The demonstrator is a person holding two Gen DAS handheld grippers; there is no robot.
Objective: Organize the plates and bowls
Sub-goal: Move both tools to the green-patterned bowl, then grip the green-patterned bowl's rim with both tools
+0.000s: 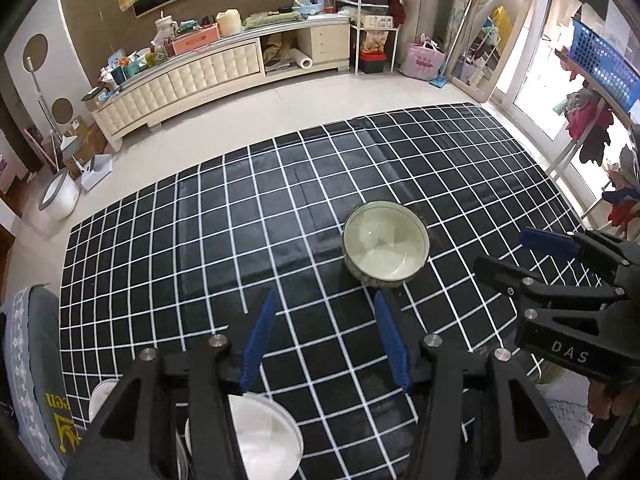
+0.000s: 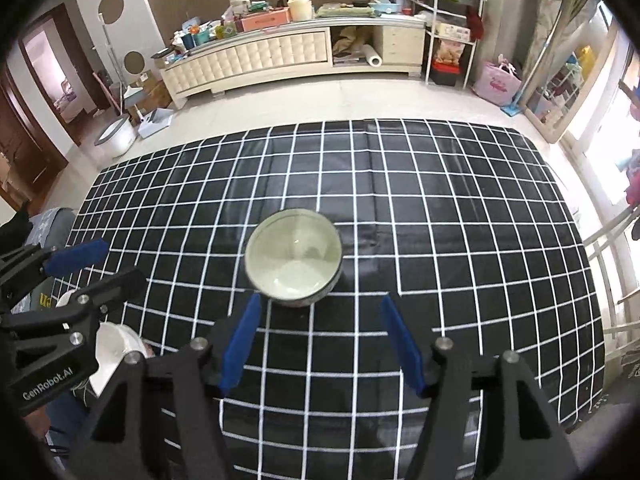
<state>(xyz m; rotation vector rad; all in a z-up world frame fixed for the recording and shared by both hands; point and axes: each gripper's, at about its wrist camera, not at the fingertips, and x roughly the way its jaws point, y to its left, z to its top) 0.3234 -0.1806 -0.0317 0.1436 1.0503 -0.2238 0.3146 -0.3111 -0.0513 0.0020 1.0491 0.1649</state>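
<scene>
A pale green bowl [image 1: 386, 240] [image 2: 294, 256] with a dark patterned outside stands upright on the black, white-gridded tablecloth [image 1: 200, 240] [image 2: 460, 220]. My left gripper [image 1: 325, 294] [image 2: 122, 262] hovers open, nearer to me than the bowl and to its left, with nothing between its blue pads. My right gripper [image 2: 320, 299] [image 1: 504, 250] is open just short of the bowl, also with nothing in it. White dishes [image 1: 264, 436] [image 2: 116, 348] sit at the table's near-left edge, partly hidden under the left gripper.
A grey patterned cushion [image 1: 32, 360] lies at the near-left corner of the table. On the floor beyond are a white bucket [image 1: 60, 196] and a long cream cabinet [image 1: 200, 76] piled with clutter. A metal rack [image 1: 372, 20] stands at the back; clothes hang on the right.
</scene>
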